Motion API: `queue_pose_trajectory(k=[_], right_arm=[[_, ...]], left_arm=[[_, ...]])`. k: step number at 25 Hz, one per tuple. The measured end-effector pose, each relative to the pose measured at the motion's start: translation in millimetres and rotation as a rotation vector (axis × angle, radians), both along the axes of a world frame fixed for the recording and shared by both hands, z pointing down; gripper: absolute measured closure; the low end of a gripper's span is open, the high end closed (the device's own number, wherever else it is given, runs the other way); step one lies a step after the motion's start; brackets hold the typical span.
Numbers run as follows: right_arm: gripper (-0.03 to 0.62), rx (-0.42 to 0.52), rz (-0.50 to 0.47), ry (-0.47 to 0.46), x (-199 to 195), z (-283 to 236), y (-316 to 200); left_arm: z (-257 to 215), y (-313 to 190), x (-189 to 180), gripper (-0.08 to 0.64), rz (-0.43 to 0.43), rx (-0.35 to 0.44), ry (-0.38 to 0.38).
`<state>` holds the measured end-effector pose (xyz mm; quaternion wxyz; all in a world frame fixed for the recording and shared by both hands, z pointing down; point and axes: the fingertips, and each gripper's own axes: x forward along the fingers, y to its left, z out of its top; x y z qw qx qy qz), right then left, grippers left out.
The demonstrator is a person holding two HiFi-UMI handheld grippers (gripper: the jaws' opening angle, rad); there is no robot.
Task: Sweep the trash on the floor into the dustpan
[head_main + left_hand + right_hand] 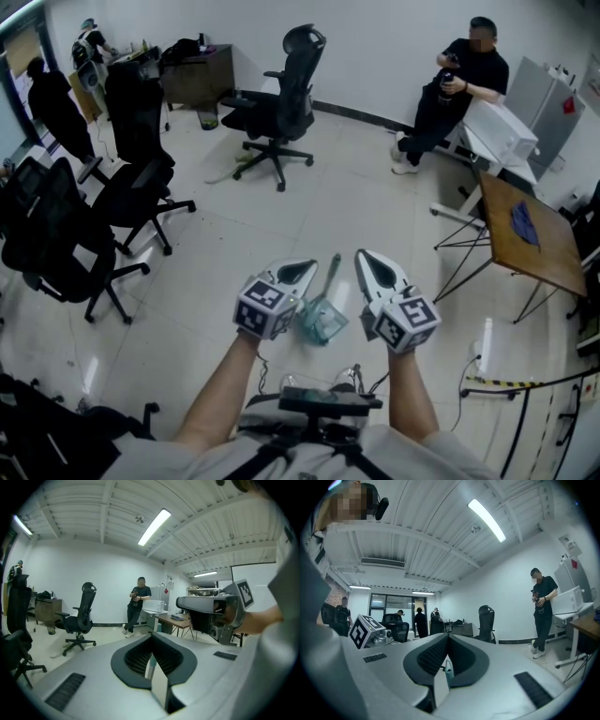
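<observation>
Head view is showing your left gripper (303, 270) and right gripper (368, 260) both closed, empty; the dustpan (322, 323) is lying between them, handle pointing toward twelve o'clock.

The floor (356, 187) is laid with glossy pale tiles. The dustpan (322, 321) is moulded in translucent teal plastic. The table (546, 259) is topped with matt brown wood. The left gripper (302, 270) and right gripper (368, 255) are shelled in smooth grey plastic.
</observation>
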<state>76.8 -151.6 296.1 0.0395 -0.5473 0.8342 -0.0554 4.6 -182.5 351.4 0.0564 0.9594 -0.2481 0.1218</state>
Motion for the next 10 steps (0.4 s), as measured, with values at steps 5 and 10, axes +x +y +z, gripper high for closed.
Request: queue_pose_trajectory(k=[5,10], right_arm=[[0.592,-0.003,0.003,0.002,1.6,0.8,1.5],[0.592,-0.01,0.012,0.007,6.5,0.9,3.6]], left_arm=[[6.9,4.6,1.9,0.558,0.011,-0.022,-0.016],[11.0,5.1,4.5,0.558,0.007,-0.022,-0.022]])
